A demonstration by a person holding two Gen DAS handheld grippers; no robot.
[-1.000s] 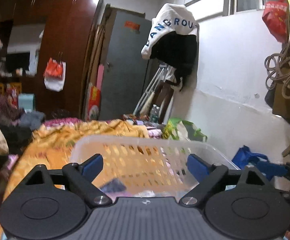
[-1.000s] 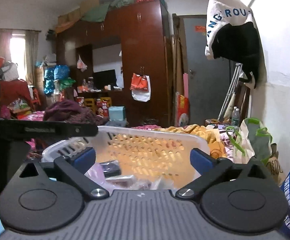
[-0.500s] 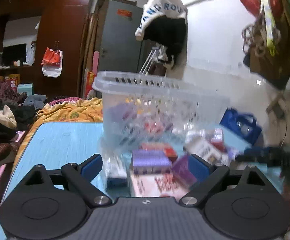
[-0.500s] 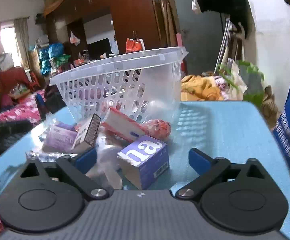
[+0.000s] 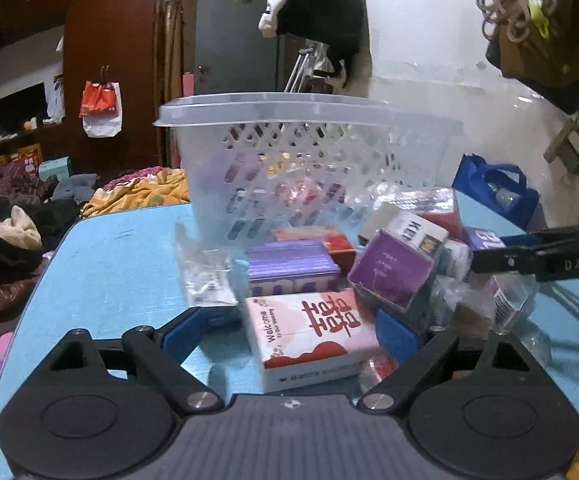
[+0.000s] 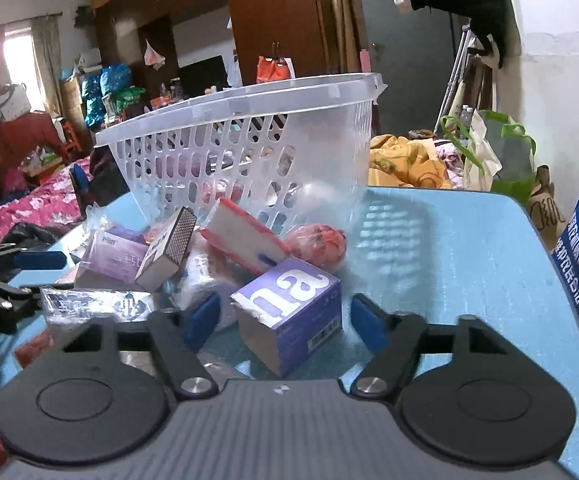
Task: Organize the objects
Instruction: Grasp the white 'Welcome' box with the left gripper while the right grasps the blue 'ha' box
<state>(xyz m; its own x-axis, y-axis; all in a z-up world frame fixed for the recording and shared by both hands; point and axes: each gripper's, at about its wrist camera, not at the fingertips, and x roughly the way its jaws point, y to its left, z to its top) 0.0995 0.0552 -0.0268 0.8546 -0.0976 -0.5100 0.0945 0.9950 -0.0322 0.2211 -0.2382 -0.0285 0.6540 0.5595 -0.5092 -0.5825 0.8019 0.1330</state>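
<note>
Right wrist view: purple box (image 6: 289, 308) sits on the counter (image 6: 449, 256) squarely between the closing right tongs (image 6: 285, 316), pads not yet touching, long axis running away toward the basket (image 6: 249, 140).

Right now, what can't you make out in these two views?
- Basket contents, both views: blurred behind its slotted wall.
- Purple box, right wrist view: lettering cut off at its torn edge.
- Right gripper: jaws closing around that box; pad contact unclear.
</note>
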